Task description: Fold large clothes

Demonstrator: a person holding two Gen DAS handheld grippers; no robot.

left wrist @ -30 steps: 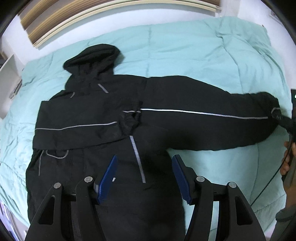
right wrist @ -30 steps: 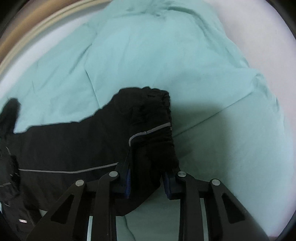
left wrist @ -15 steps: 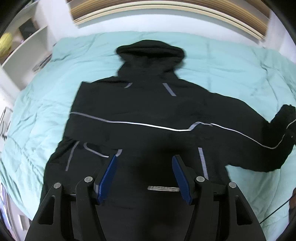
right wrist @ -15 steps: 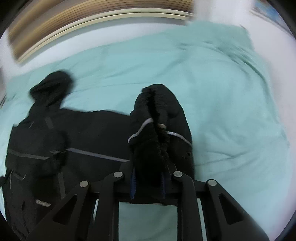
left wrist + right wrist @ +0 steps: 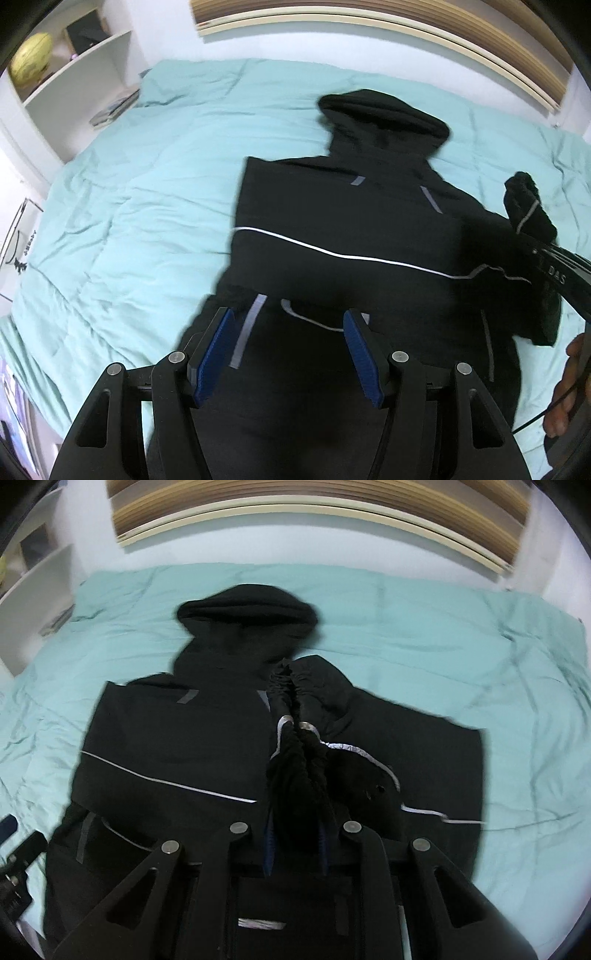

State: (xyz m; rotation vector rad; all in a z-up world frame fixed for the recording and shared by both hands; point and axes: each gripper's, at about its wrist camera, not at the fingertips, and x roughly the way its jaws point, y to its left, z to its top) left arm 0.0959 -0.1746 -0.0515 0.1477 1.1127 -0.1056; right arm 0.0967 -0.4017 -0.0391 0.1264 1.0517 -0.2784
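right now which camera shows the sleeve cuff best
The right wrist view: the sleeve cuff fills the middle of the picture, bunched and clamped between the right tool, whose jaws have just been closing on it. The left wrist view shows the cuff only small, near the right edge, raised above the jacket.

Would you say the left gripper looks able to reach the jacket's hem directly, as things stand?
Probably yes: the left gripper hangs open above the black jacket, nothing lies between, and the right gripper with the sleeve cuff stays off to the side.
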